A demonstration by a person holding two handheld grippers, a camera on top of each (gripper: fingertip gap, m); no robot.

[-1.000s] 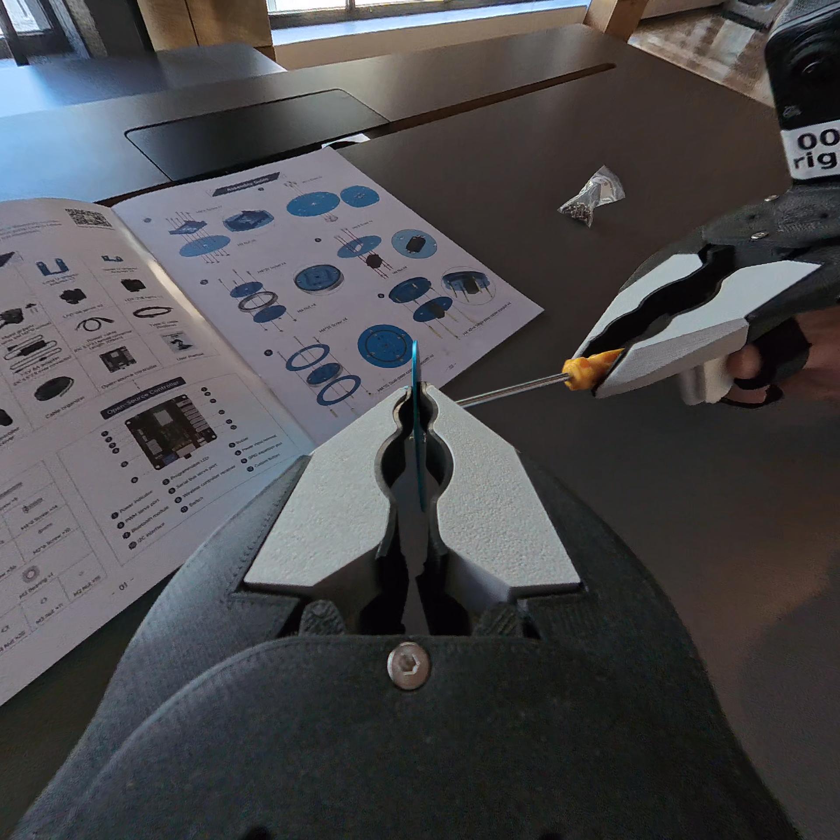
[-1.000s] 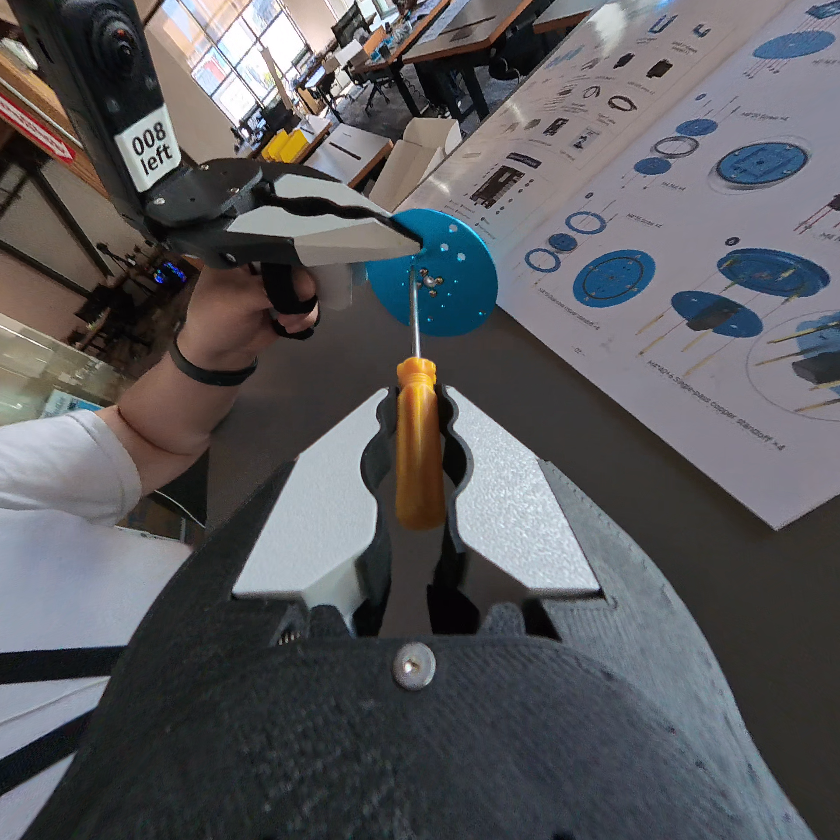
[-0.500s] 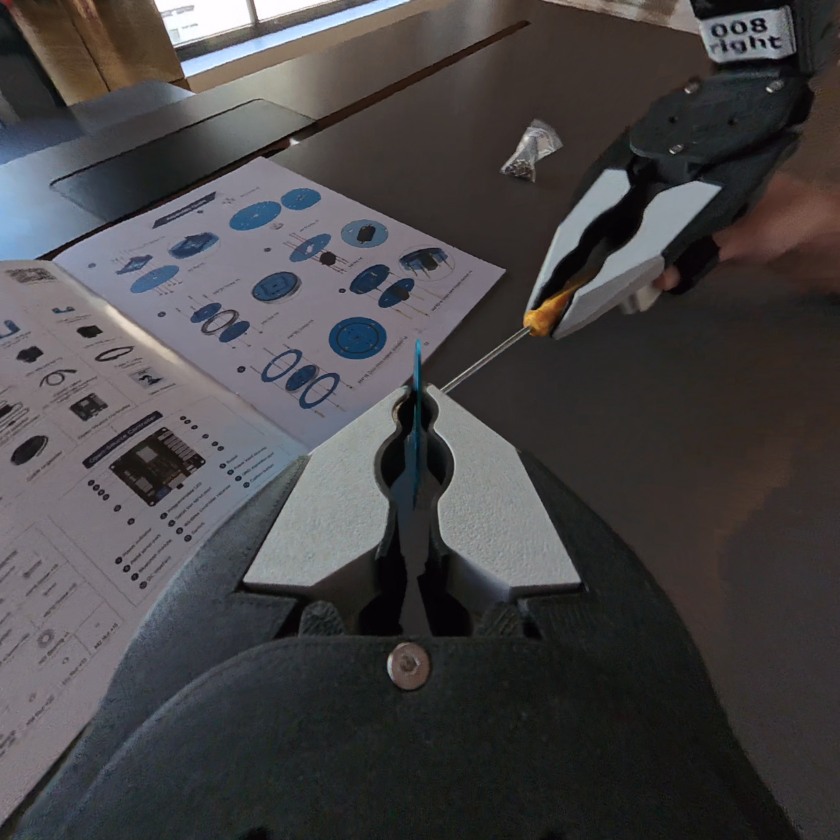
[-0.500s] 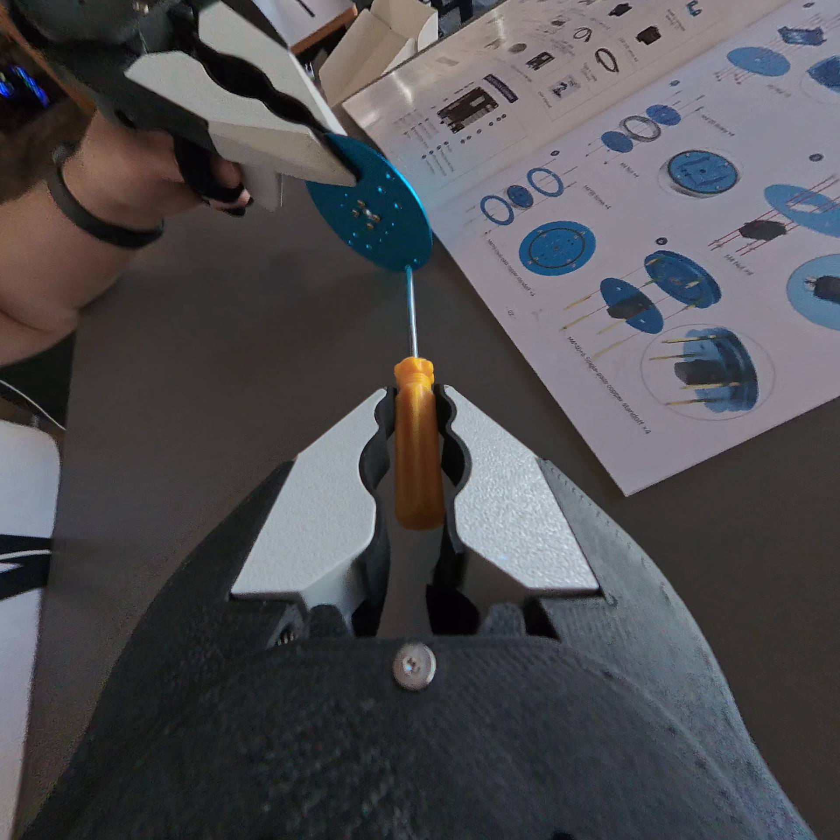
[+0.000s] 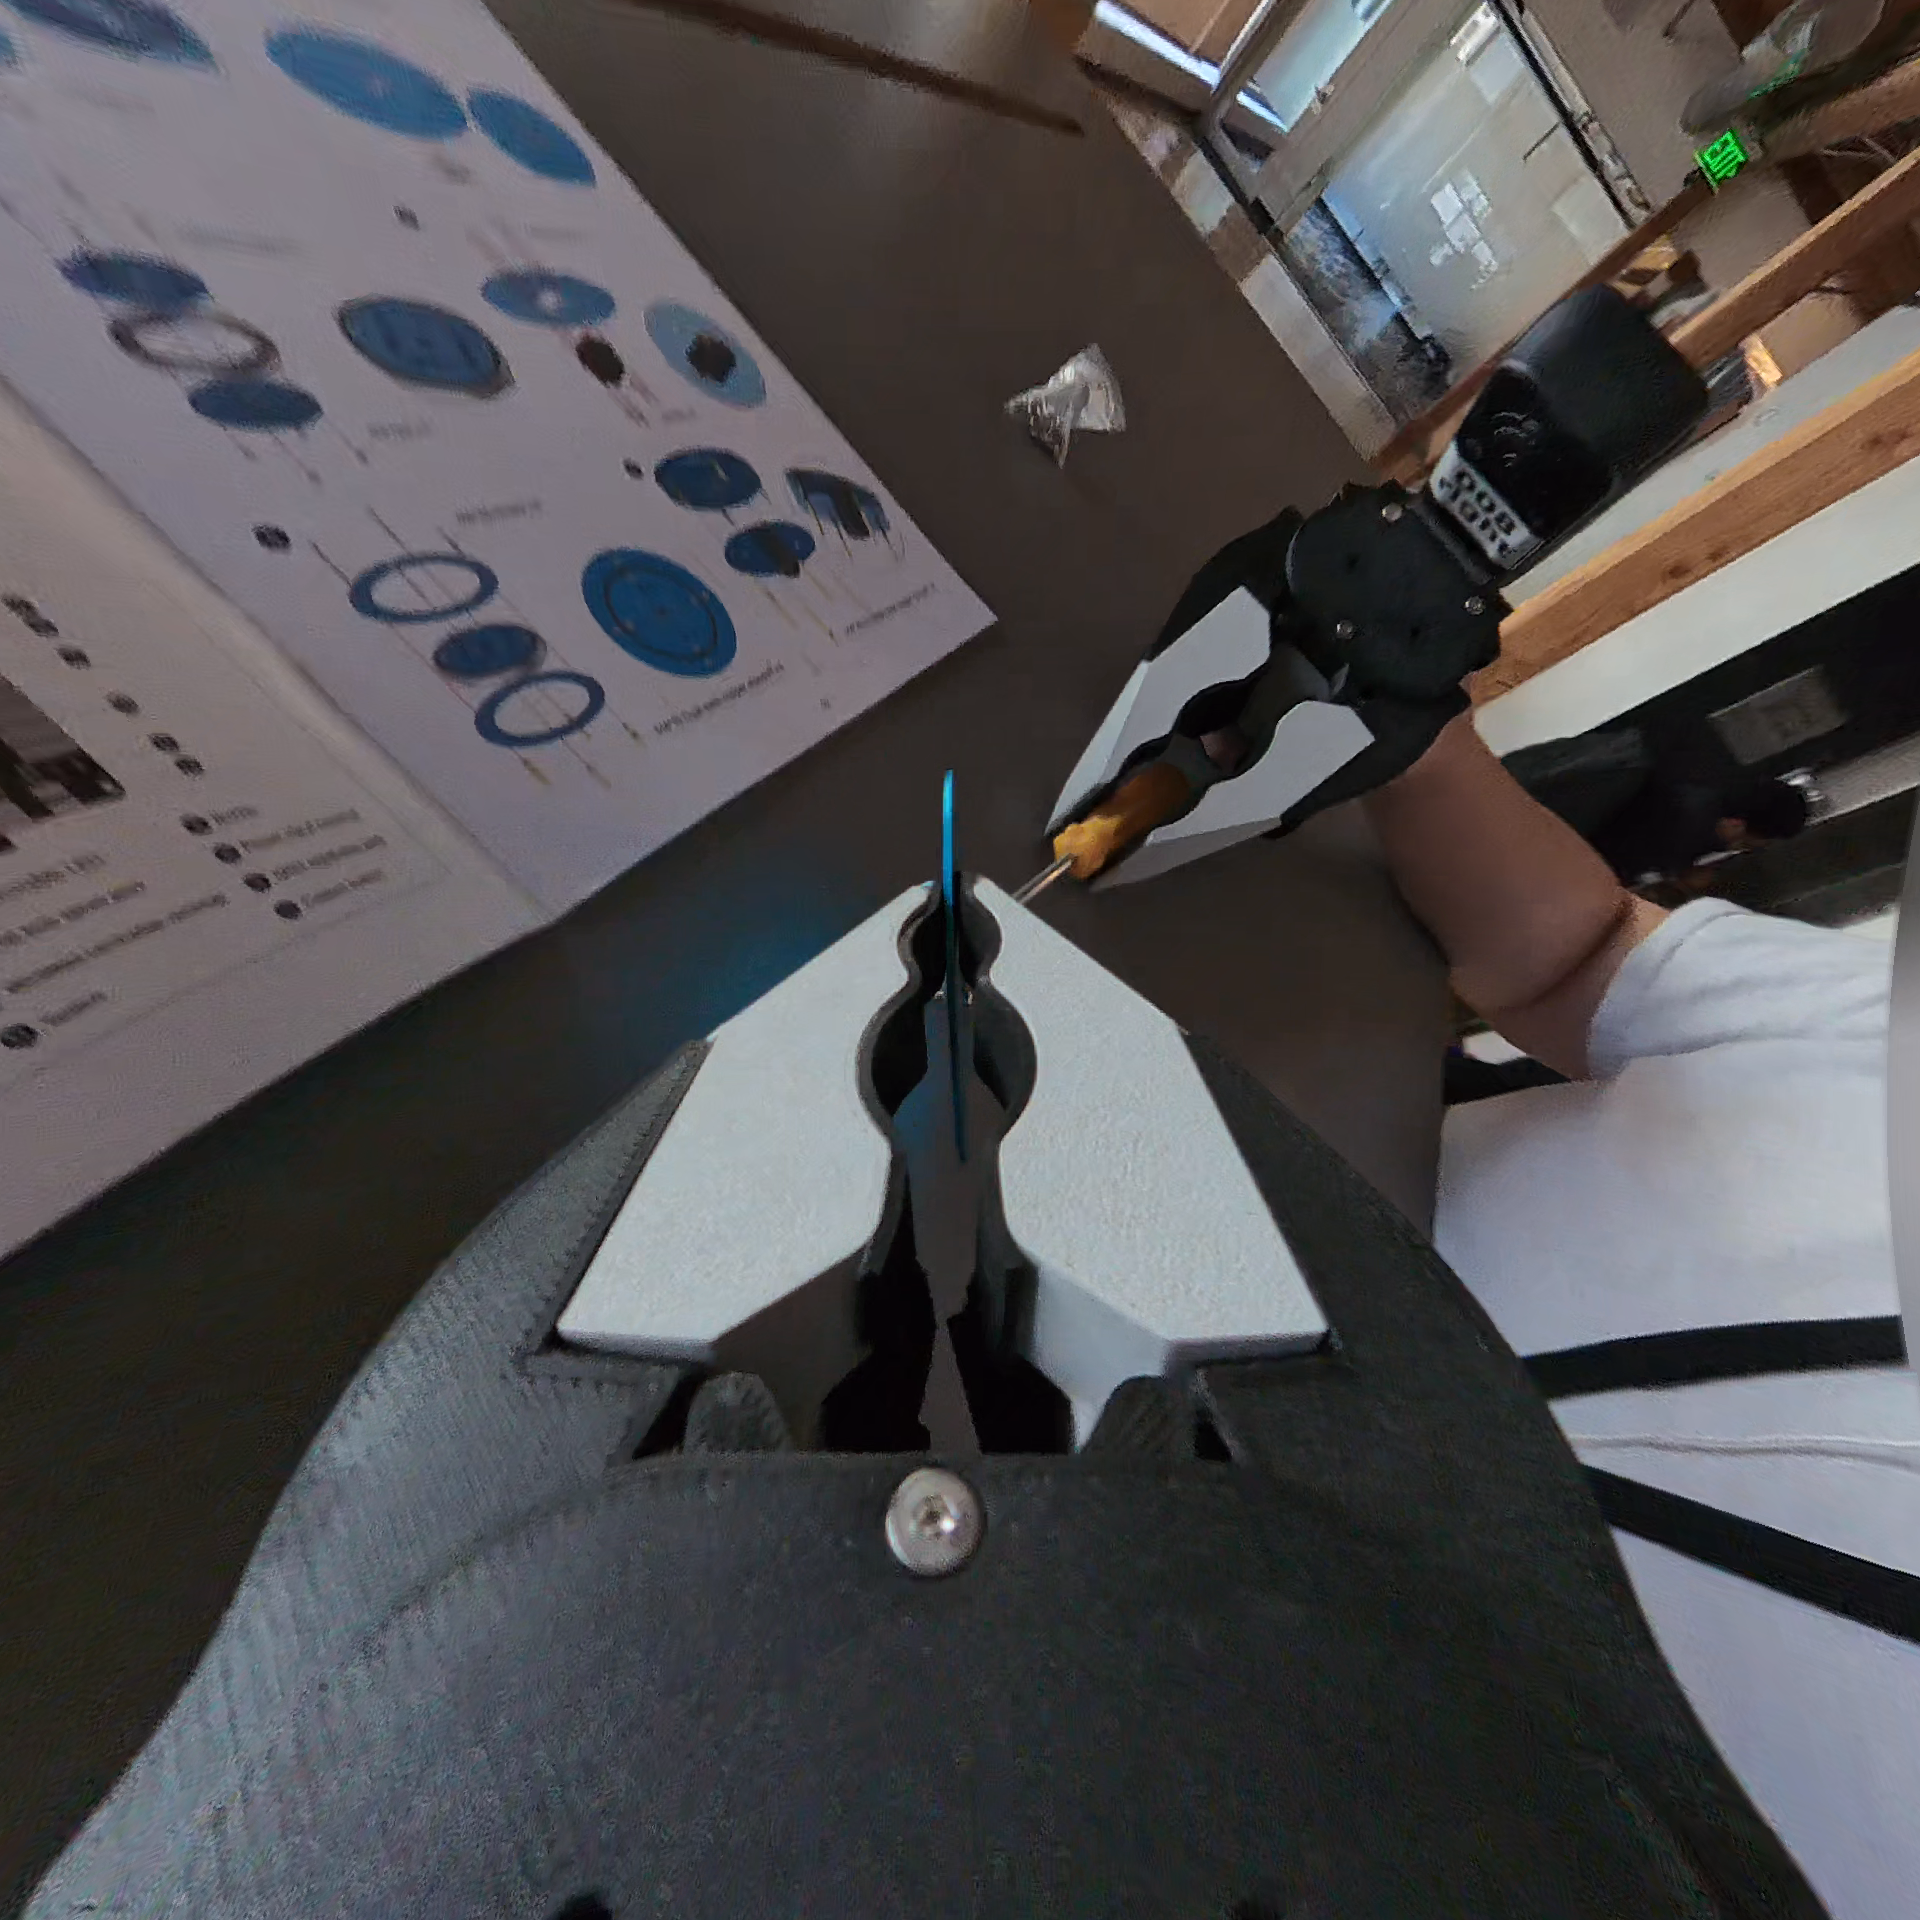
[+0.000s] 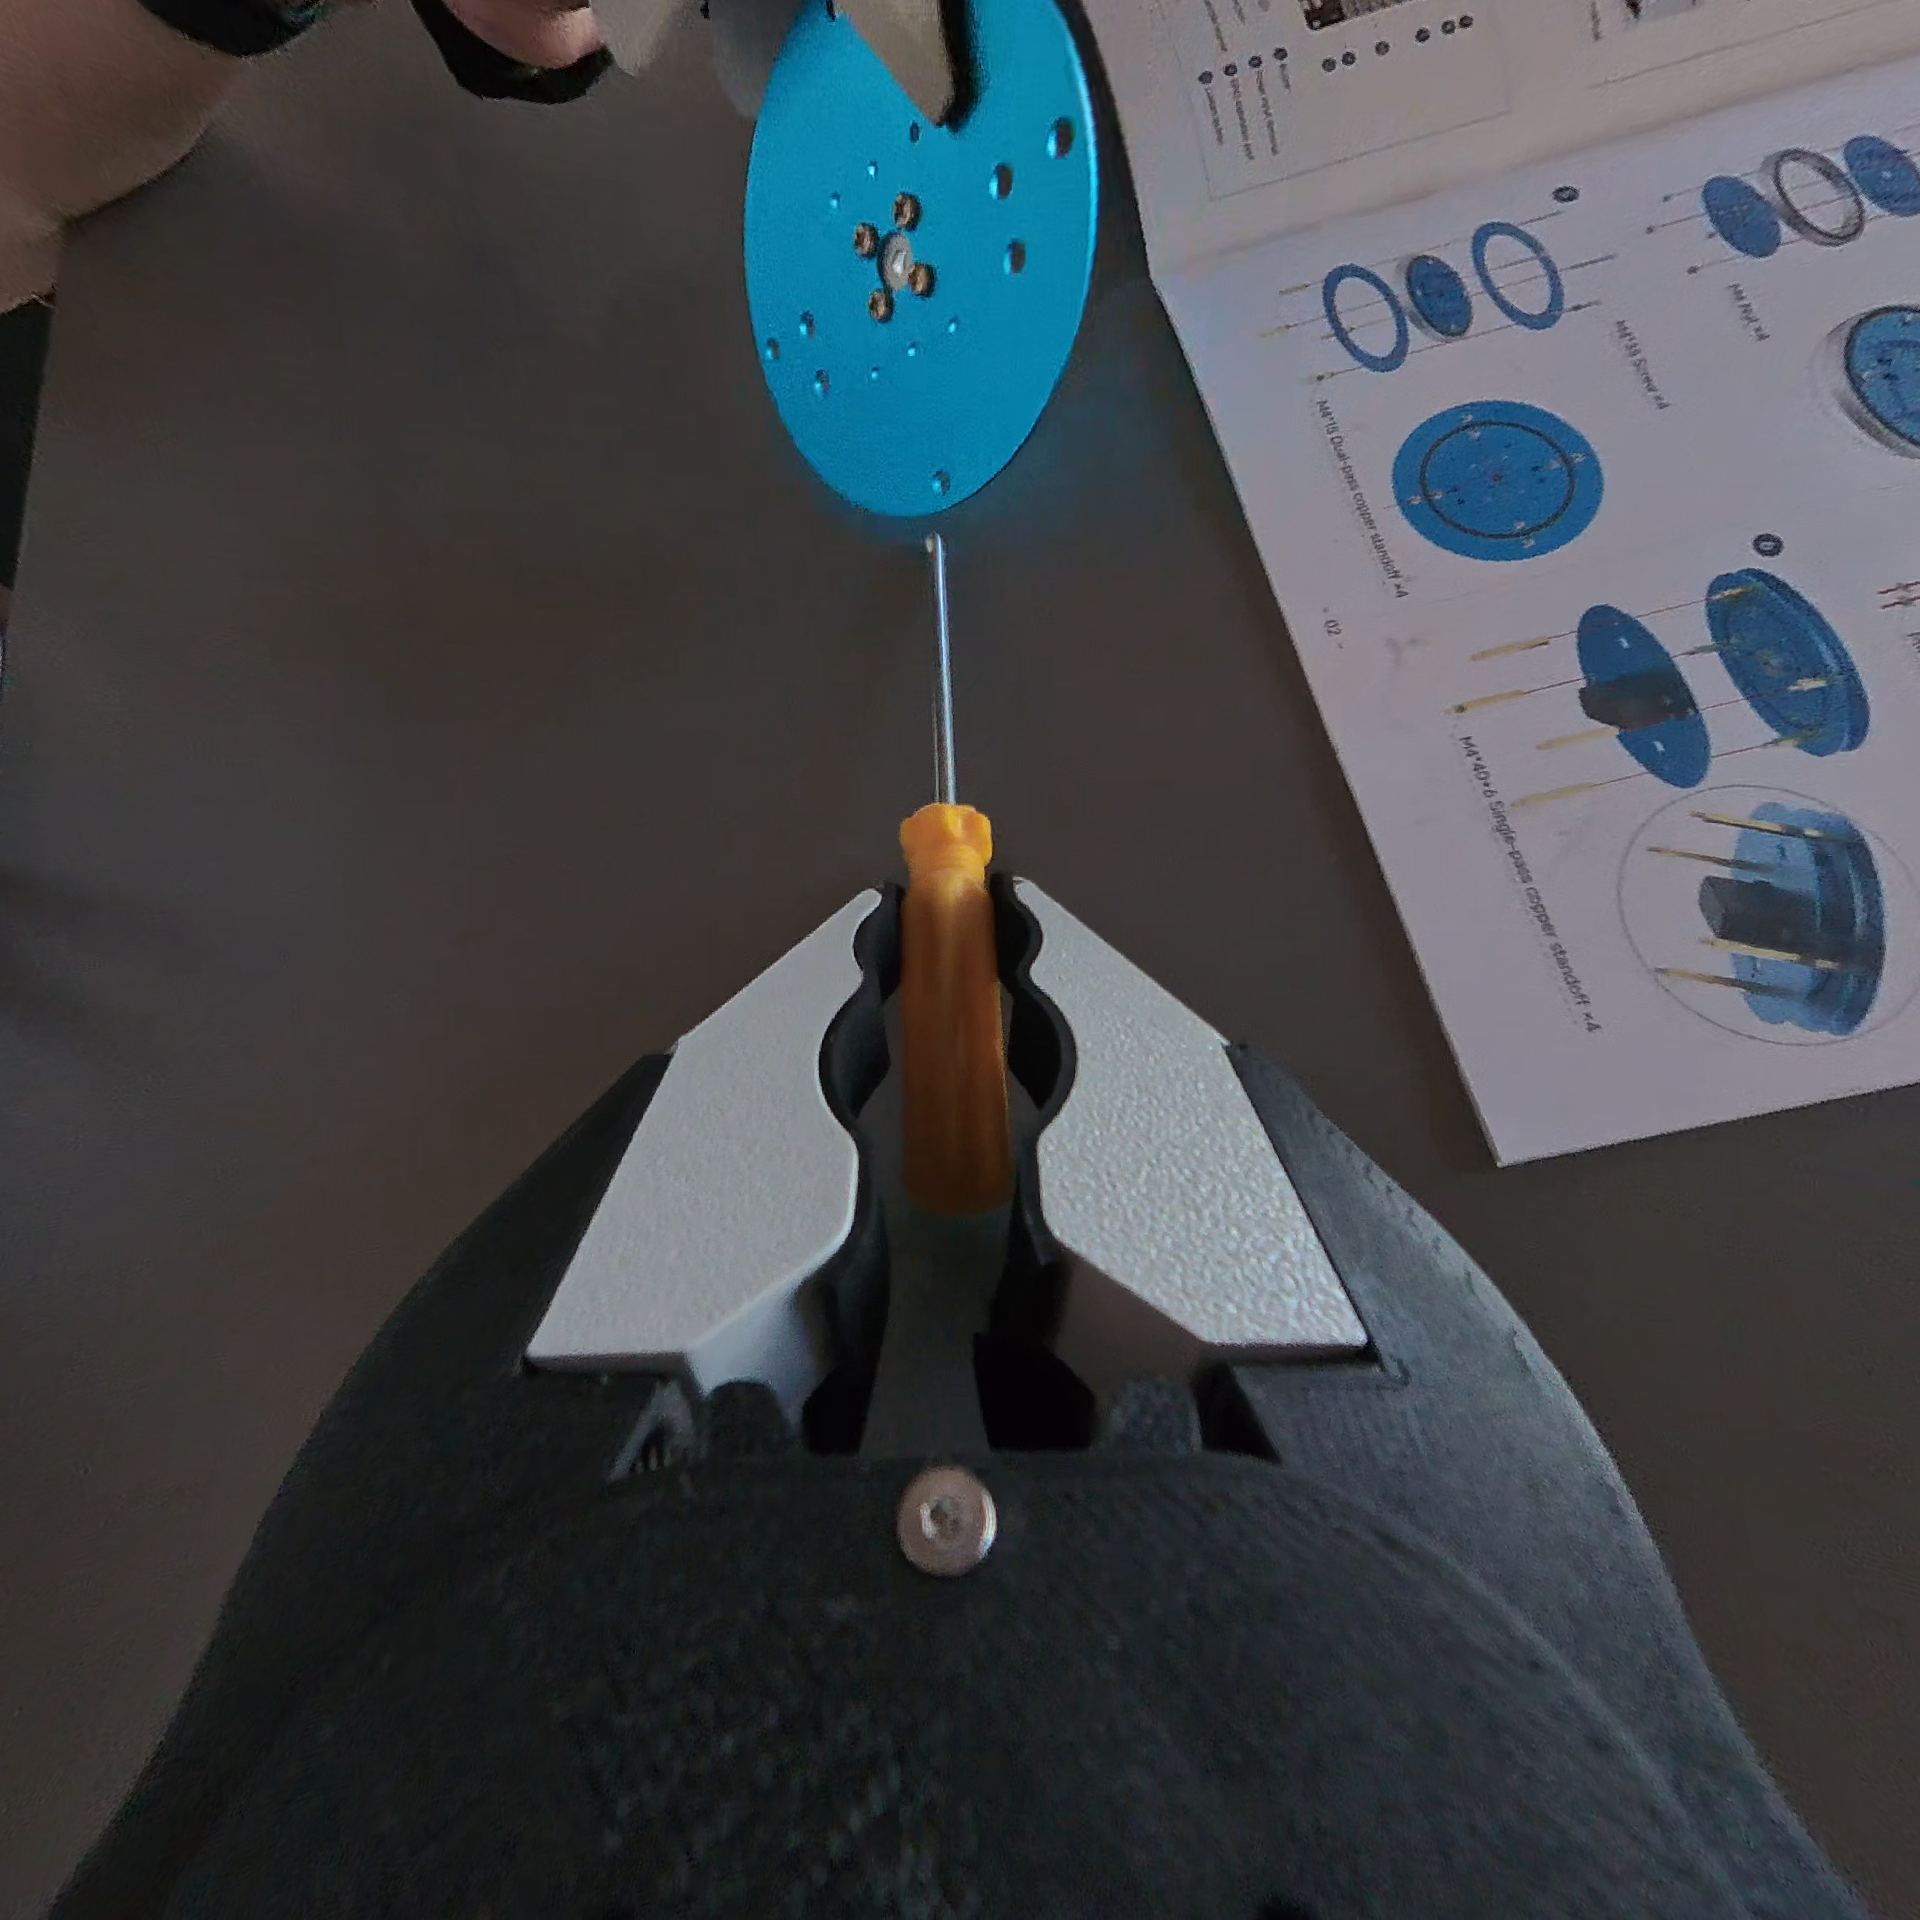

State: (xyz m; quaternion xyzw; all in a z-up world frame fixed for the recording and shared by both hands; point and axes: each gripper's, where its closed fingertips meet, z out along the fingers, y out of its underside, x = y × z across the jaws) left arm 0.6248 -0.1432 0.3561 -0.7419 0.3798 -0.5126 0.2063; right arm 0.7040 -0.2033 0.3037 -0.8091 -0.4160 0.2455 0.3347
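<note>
One blue disc [image 6: 920, 281], one screwdriver [image 6: 951, 997], one open booklet [image 5: 312, 499], one small clear bag [image 5: 1070, 400] of what look like screws, all on or over a dark counter [image 6: 416, 675]. Two grippers.

Left gripper [image 5: 951, 904]: fingers clenched on the disc's edge, disc seen edge-on in its own view, a thin blue line standing upright between the tips. From the right wrist view the disc hangs face-on above the counter w/ many small holes, four brass-coloured bits and a silver one at the centre. Top of the disc is cut off by the frame there, and only a bit of the left fingers [image 6: 914, 52] shows.

Right gripper [image 6: 945, 894]: fingers clamped on the orange handle, thin metal shaft pointing straight out ahead. Shaft tip sits just at the disc's lower rim; can't tell if it touches. In the left wrist view the right gripper comes in from the right, angled down-left, tip aimed at the disc; a bare forearm [image 5: 1507, 883] and white sleeve behind it.

Booklet lies flat, left of the disc in the left view, right of it in the right view; its pages are blurred and run off frame. Bag lies on the counter beyond the booklet's corner, well apart from both grippers; contents too small to be sure.
</note>
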